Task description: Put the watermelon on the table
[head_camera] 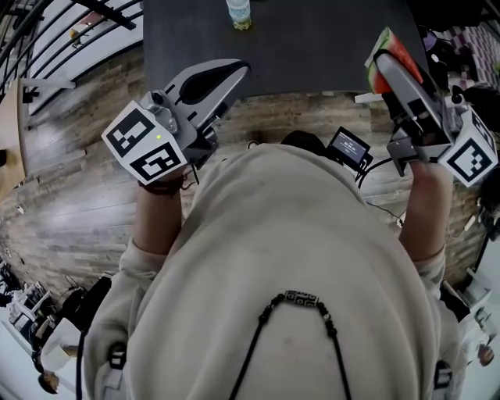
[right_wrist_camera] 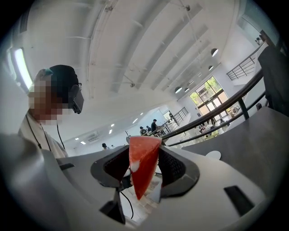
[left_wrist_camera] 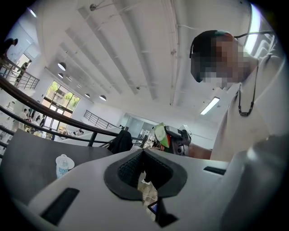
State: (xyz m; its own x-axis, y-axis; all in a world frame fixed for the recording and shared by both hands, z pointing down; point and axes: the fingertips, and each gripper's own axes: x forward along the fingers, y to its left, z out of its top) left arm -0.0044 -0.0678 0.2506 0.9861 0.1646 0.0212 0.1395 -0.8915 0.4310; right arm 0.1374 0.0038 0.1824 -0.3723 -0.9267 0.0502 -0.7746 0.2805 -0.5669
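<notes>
1. Dark grey table top [head_camera: 312, 47] across 12 o'clock of the head view, with grey-brown wood plank floor [head_camera: 78, 195] below it and black metal railing [head_camera: 62, 31] at 10 o'clock.
2. On that table, at 12 o'clock by the picture's upper edge: clear plastic bottle with a pale label [head_camera: 238, 14], upright; shows again at 8 o'clock in the left gripper view [left_wrist_camera: 63, 164].
3. At 1 o'clock of the head view: right gripper [head_camera: 388, 62], clenched on a triangular slice of red watermelon with green rind [head_camera: 380, 58], close to the table's near edge.
4. In the right gripper view: the slice [right_wrist_camera: 142, 162] squeezed between the black ribbed pads [right_wrist_camera: 171, 166], narrow tip toward 6 o'clock, broad end toward 12 o'clock; held in the air, off the table, with floor showing beneath the tip.
5. At 11 o'clock of the head view: left gripper [head_camera: 233, 72], tips pressed together with nothing between them. Same in the left gripper view [left_wrist_camera: 143, 153], only floor visible through the gap below the pads.
6. Black-and-white marker cube at the rear of each gripper: left cube [head_camera: 146, 143] at 9 o'clock, right cube [head_camera: 471, 156] at 3 o'clock.
7. Cream sweatshirt [head_camera: 289, 273] filling 6 o'clock, black cord necklace [head_camera: 301, 301] over it; small black screen device [head_camera: 348, 147] just right of centre, between the two forearms.
8. In the left gripper view, at 1 o'clock above the closed tips: green rind and red flesh of the slice [left_wrist_camera: 160, 134], gripped by the other tool.
</notes>
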